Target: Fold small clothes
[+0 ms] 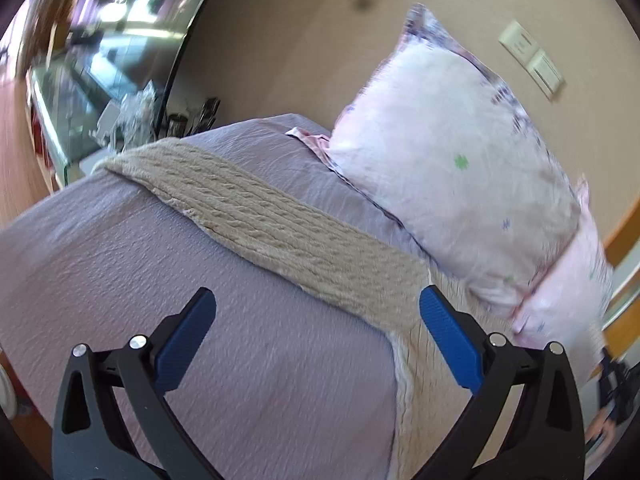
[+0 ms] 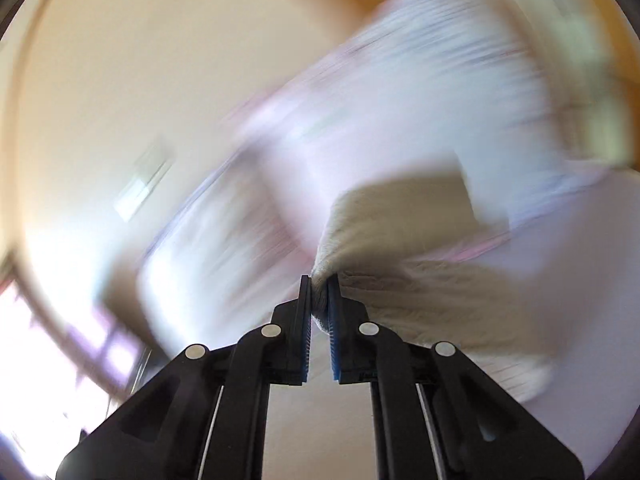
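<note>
- Your left gripper [image 1: 318,300] is spread wide with nothing between its blue pads [image 1: 188,340]; it hangs above the bed with the beige knit just ahead of its tips.
- Your right gripper [image 2: 319,284] is clamped on a bunched edge of that same knit, the fabric pinched between the two blue pads [image 2: 334,320] and lifted off the bed.
- Largest in your left view is the lavender bedsheet [image 1: 120,248], lightly crinkled, filling the lower part of the view.
- Next comes the pillow [image 1: 448,168], white with small floral marks and a purple trim, propped against the beige wall [image 1: 288,40] at the far edge of the sheet.
- Your beige knit garment [image 1: 280,224] lies as a long flat band across the sheet, running from the far left corner toward your right pad, its near end passing close beside the pillow. In the right view the same knit [image 2: 420,292] fans out from the pads down onto the bed; that view is heavily blurred.
- Smallest, two pale switch plates [image 1: 532,60] sit on the wall above the pillow.
</note>
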`<state>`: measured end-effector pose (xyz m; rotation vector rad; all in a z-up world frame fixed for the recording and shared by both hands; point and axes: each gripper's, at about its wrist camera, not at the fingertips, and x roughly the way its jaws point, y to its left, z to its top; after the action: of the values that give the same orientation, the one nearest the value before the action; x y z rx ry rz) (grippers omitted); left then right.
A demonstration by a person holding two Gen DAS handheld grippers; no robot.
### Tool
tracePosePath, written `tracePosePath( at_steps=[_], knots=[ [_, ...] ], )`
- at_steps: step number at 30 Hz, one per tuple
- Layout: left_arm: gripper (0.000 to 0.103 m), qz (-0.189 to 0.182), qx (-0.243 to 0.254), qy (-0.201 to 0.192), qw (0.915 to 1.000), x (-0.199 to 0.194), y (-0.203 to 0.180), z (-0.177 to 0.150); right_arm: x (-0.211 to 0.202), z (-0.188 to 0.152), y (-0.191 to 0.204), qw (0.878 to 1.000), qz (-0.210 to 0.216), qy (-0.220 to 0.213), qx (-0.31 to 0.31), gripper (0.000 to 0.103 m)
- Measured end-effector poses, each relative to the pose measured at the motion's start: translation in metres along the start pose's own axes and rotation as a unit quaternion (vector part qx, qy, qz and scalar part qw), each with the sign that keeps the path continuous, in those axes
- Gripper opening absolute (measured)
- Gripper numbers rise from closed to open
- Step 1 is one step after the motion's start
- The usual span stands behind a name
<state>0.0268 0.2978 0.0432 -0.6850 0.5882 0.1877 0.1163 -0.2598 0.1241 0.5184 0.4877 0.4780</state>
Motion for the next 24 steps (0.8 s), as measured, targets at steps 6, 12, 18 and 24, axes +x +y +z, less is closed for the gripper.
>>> tracePosePath(
  at_steps=[6,12,18,24],
  knots=[
    [0.079,-0.007,-0.094,0.018,0.9954,0.021,0.044,0.023,0.027,-0.038,0.059,0.995,0.053,0.042,-0.074,0.07],
    [0.074,0.006,-0.191,0.016,0.9814,0.042,0.092,0.046,-0.034,-0.034,0.012,0.999,-0.001,-0.001,-0.05,0.078],
    [0.049,0.017,-0.256,-0.009,0.9666,0.049,0.127,0.07,-0.067,-0.043,-0.024,0.999,-0.04,-0.029,-0.023,0.08],
    [0.019,0.023,-0.307,-0.015,0.9512,0.054,0.152,0.08,-0.074,-0.055,-0.041,0.998,-0.052,-0.033,-0.002,0.08]
  ],
)
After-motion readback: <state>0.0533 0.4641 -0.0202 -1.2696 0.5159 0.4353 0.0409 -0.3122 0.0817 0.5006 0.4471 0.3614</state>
